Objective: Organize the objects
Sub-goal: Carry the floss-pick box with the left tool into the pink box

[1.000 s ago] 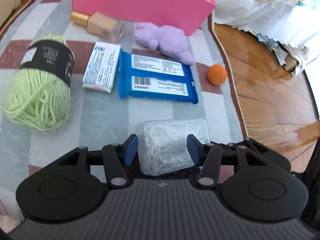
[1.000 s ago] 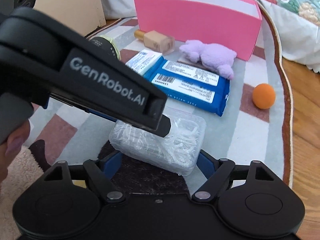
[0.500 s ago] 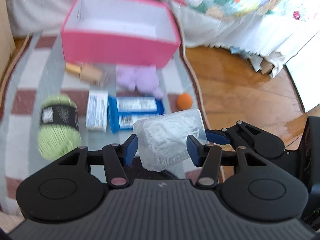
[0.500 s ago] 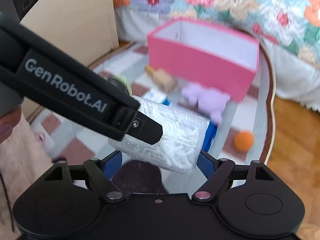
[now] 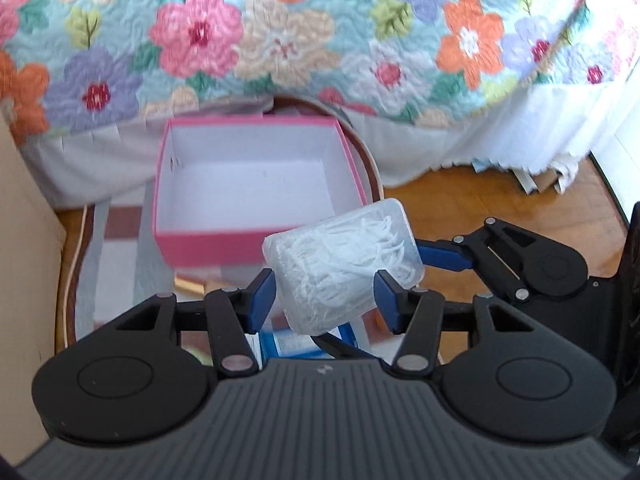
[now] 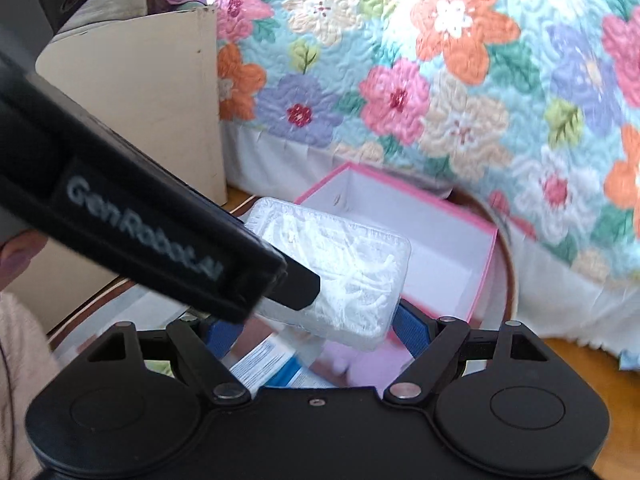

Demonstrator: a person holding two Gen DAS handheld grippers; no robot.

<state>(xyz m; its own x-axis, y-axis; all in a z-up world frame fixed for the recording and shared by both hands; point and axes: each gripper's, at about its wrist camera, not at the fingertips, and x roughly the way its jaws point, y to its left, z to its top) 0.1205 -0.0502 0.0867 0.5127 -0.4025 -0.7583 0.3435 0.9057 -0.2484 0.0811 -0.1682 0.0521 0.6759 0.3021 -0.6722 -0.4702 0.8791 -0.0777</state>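
The clear plastic case (image 5: 342, 268), packed with white picks, was held in the air, tilted, in front of the pink box (image 5: 256, 188) and level with its near wall; the left gripper (image 5: 324, 294) was clamped on the case's near end, both blue pads (image 5: 262, 294) pressing its sides; the right gripper (image 6: 316, 326) was clamped across the case's longer span, its right pad (image 6: 412, 328) against the case's edge, its left pad largely hidden behind the left gripper's black body. The pink box stood open with its white interior exposed, on a striped rug (image 5: 116, 264) against a floral quilt (image 5: 320, 40); a blue packet (image 5: 296, 344) lay on the rug beneath the case; wooden floor (image 5: 480, 200) showed to the right.
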